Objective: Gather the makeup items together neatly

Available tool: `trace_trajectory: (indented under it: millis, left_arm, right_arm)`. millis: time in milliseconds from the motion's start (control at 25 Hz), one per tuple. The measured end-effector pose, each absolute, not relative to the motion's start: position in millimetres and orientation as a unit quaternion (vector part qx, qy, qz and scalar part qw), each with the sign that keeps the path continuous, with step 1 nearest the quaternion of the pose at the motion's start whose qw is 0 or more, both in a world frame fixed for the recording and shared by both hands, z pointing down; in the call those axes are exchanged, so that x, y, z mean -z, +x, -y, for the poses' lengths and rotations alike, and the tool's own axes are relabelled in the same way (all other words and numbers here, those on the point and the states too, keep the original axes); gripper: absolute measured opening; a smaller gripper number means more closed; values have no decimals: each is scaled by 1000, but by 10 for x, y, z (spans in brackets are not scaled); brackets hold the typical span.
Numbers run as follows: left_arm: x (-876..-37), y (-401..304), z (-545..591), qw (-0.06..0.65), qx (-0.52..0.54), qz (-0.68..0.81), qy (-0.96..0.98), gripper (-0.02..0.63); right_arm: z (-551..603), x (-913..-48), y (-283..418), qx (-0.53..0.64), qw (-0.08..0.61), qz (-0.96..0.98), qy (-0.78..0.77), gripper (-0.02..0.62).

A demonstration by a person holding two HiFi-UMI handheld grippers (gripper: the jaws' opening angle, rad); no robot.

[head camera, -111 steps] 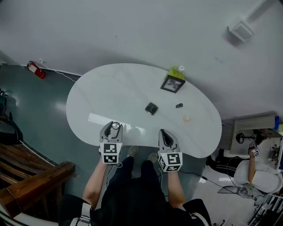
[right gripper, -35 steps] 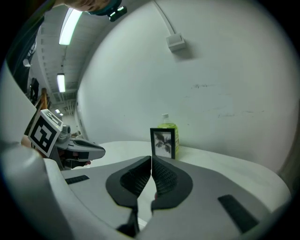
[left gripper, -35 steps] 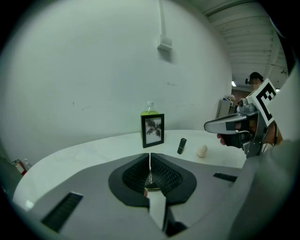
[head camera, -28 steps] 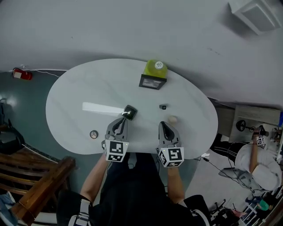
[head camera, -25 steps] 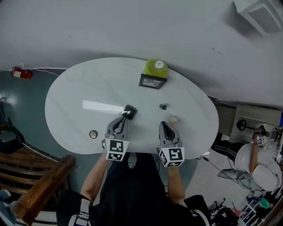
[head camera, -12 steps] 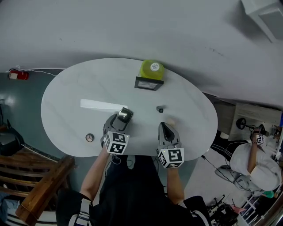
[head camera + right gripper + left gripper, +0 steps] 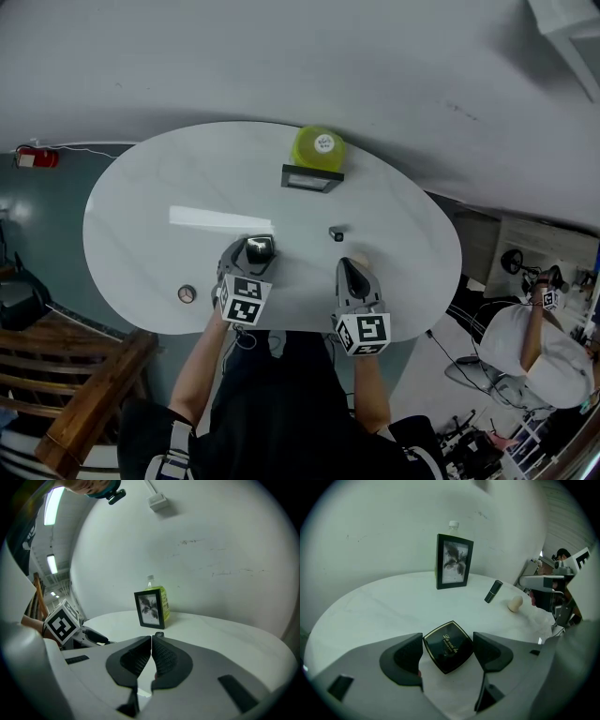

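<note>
A black square compact (image 7: pixel 451 649) with gold lettering lies flat on the white oval table (image 7: pixel 131 187). My left gripper (image 7: pixel 448 638) stands open around it, and its jaws have just been opening; the pads sit either side of the compact without pressing it. In the head view the compact (image 7: pixel 260 247) shows at that gripper's tips. A dark lipstick (image 7: pixel 493 591) and a beige sponge (image 7: pixel 515 603) lie further right. A small round item (image 7: pixel 187 293) rests near the table's left front edge. My right gripper (image 7: pixel 151 639) is shut on nothing, near the sponge (image 7: pixel 360 258).
A black photo frame (image 7: pixel 454 561) stands at the table's far side with a green bottle (image 7: pixel 319 147) behind it. A wooden bench (image 7: pixel 84 394) sits on the floor at the lower left. Another person (image 7: pixel 539 347) is at the far right.
My left gripper carried the compact down and a little back toward me, then opened; the compact now lies on the table between the jaws. The right gripper has barely moved.
</note>
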State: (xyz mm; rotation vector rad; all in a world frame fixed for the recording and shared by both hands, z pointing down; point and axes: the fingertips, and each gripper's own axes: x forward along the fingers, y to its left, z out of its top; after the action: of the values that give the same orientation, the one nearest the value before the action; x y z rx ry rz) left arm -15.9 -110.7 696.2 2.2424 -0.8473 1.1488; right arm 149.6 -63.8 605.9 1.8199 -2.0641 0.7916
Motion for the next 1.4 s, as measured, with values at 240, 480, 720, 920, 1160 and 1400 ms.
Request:
trace_trajectory:
  millis: [240, 480, 720, 920, 1160, 1400]
  left_arm:
    - [-6938, -184, 1165, 254, -415, 329, 810, 327]
    - [-6916, -140, 1135, 252, -418, 314, 815, 327]
    - [-6922, -156, 1095, 243, -433, 300, 815, 330]
    - [-6926, -164, 1054, 244, -440, 291, 814, 333]
    - [-6960, -179, 1012, 233, -454, 280, 813, 336]
    - [-7018, -186, 961, 215, -473, 268, 811, 337]
  right_arm:
    - [678, -6060, 1499, -274, 138, 716, 627, 29]
    - [694, -6067, 1508, -274, 138, 718, 624, 29]
    - [722, -6061, 1498, -275, 135, 719, 624, 29]
    - [716, -6067, 1482, -277, 135, 719, 623, 29]
    - [702, -6063, 1485, -276, 133, 717, 626, 29]
    - [675, -6076, 1484, -281, 129, 712, 630, 29]
